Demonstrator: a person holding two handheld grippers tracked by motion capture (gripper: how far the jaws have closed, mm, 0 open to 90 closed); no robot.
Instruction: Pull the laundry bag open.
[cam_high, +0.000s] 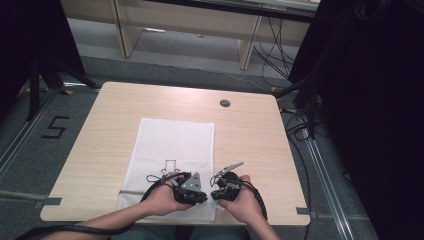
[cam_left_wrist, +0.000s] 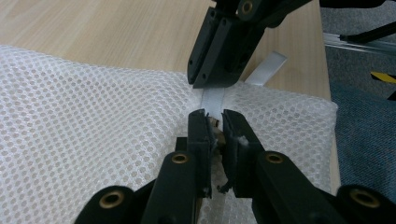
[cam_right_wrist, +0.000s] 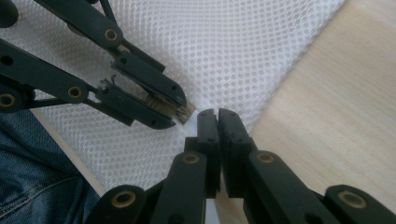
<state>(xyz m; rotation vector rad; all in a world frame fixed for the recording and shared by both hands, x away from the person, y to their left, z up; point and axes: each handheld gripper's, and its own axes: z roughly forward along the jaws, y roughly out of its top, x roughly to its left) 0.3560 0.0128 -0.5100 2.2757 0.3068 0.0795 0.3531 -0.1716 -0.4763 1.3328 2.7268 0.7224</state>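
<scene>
A white mesh bag (cam_high: 172, 145) lies flat on the wooden table (cam_high: 250, 130), reaching its near edge. Both grippers meet at the bag's near right corner. My left gripper (cam_left_wrist: 215, 122) is pinched on a small brownish zip pull (cam_left_wrist: 215, 123) that sits on the bag's white band (cam_left_wrist: 214, 100). Facing it tip to tip, my right gripper (cam_right_wrist: 215, 114) is shut on that same band at the bag's edge. From the right gripper view, the left gripper (cam_right_wrist: 182, 112) comes in from the upper left over the mesh (cam_right_wrist: 233, 46). In the high view the left gripper (cam_high: 204, 196) and right gripper (cam_high: 214, 194) almost touch.
A round cable hole (cam_high: 225, 103) sits near the table's far edge. Bare wood (cam_right_wrist: 336, 116) lies to the right of the bag. The person's jeans (cam_right_wrist: 28, 168) show below the near edge. Black curtains and cables (cam_high: 300, 115) flank the table.
</scene>
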